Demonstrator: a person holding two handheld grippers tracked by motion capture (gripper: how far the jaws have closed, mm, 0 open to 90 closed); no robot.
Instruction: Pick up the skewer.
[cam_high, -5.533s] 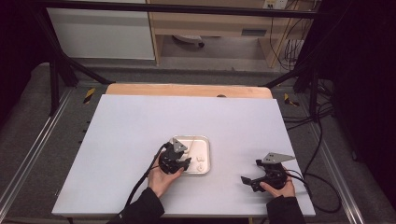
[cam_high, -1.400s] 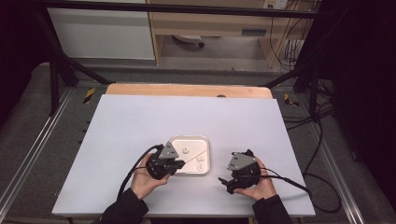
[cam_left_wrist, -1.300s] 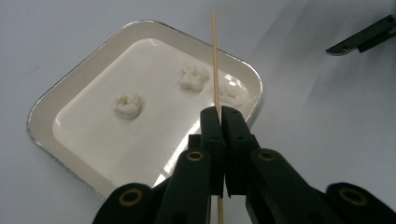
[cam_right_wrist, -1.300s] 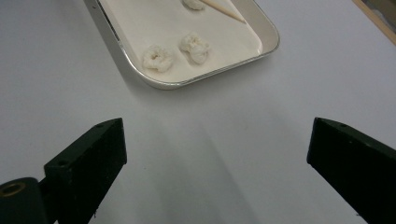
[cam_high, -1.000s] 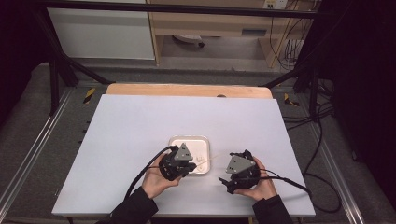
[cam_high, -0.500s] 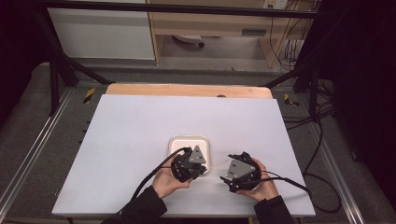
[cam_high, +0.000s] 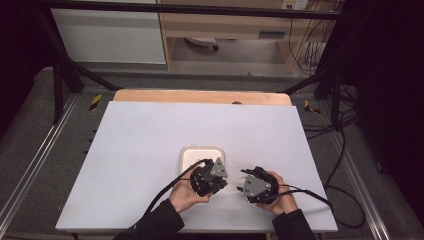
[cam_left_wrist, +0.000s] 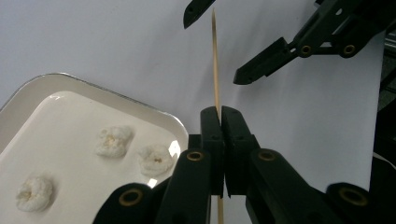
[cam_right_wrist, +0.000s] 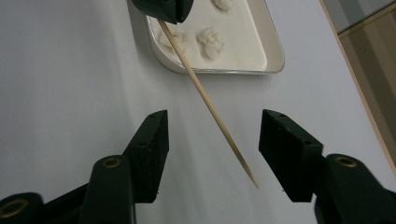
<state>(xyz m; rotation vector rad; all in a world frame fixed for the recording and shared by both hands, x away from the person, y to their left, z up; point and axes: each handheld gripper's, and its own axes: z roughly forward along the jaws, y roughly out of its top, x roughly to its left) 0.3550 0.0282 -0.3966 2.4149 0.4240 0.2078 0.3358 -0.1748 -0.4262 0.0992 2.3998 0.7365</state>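
Wooden skewer (cam_left_wrist: 215, 56), thin and pale, is clamped between the left gripper's (cam_high: 216, 181) clenched fingers (cam_left_wrist: 211, 135) and points across the white bench (cam_high: 140, 145) into the gap of the right gripper (cam_high: 244, 183), whose fingers (cam_right_wrist: 152, 144) stand released on either side of its tip without touching it. Since 0.5 s ago the left gripper has slid off the white tray (cam_high: 192, 156) toward the right one, so the 2 now sit just beside each other near the bench's front edge, each held from below in a hand, with 3 white puffed pieces (cam_left_wrist: 113, 140) lying in the tray.
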